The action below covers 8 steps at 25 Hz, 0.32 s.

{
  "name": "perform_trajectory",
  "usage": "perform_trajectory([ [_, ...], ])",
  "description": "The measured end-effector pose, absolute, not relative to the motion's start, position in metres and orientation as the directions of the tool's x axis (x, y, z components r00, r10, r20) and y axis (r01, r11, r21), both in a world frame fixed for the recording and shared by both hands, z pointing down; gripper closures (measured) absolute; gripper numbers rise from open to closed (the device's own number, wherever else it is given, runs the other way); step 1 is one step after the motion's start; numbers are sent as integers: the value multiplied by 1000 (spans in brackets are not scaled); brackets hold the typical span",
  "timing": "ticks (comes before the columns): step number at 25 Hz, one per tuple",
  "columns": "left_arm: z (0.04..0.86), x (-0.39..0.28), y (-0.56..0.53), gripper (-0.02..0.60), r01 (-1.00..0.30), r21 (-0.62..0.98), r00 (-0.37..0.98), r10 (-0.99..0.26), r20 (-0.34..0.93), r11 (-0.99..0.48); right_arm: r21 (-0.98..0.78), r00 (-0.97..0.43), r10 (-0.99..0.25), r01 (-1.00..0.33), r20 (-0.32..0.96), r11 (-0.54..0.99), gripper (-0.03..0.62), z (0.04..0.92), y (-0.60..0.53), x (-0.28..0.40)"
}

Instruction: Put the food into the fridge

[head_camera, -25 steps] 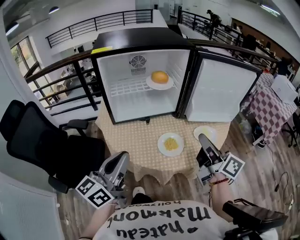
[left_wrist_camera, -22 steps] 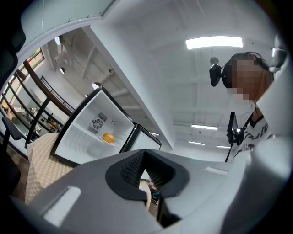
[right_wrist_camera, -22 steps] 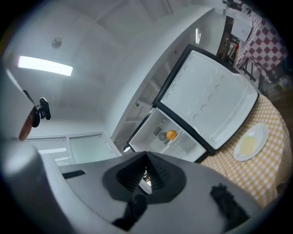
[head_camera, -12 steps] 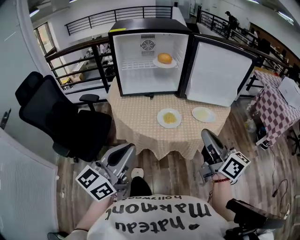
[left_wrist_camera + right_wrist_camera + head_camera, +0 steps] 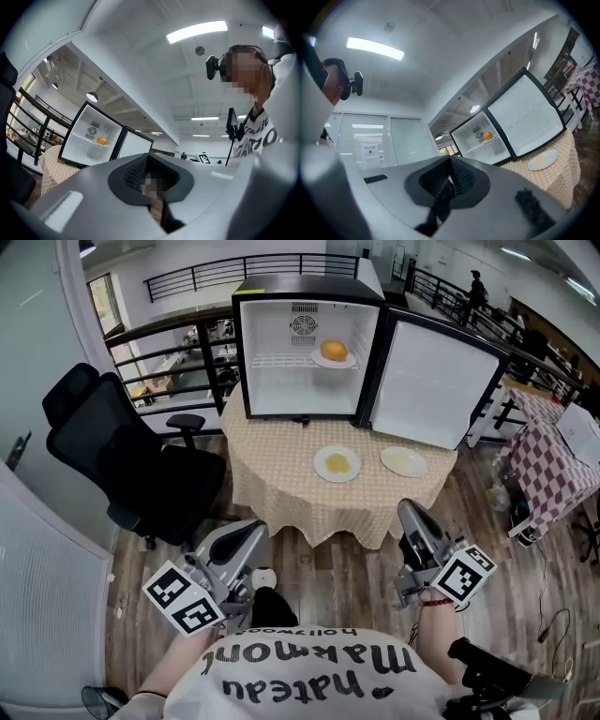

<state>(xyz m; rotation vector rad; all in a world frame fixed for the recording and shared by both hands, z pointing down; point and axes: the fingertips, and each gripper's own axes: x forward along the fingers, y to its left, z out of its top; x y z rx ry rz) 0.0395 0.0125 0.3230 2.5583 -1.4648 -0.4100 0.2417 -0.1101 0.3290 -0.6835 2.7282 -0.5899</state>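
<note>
Left hand-held gripper (image 5: 247, 534) and right hand-held gripper (image 5: 409, 513) closed, empty; fridge (image 5: 281, 381) open at 12 o'clock on the surface (image 5: 281, 474).

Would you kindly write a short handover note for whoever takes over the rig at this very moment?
Left gripper: shut, empty, held low near the person, short of the table.
Right gripper: shut, empty, also low and short of the table.
Fridge: stands on the table, door swung wide open.
Done: one plate with round orange food sits on the fridge shelf.
Left: two plates of yellowish food lie on the table in front of the fridge, the middle plate and the right plate. Neither gripper is near them.
</note>
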Motion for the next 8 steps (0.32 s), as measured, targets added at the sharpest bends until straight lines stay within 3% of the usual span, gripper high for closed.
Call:
perform_trajectory([
  [8,333,51,31,575,-821,287,472,-869,-147,-494,-387,-854,-501,-419,-139,821,579,330,-103,250],
])
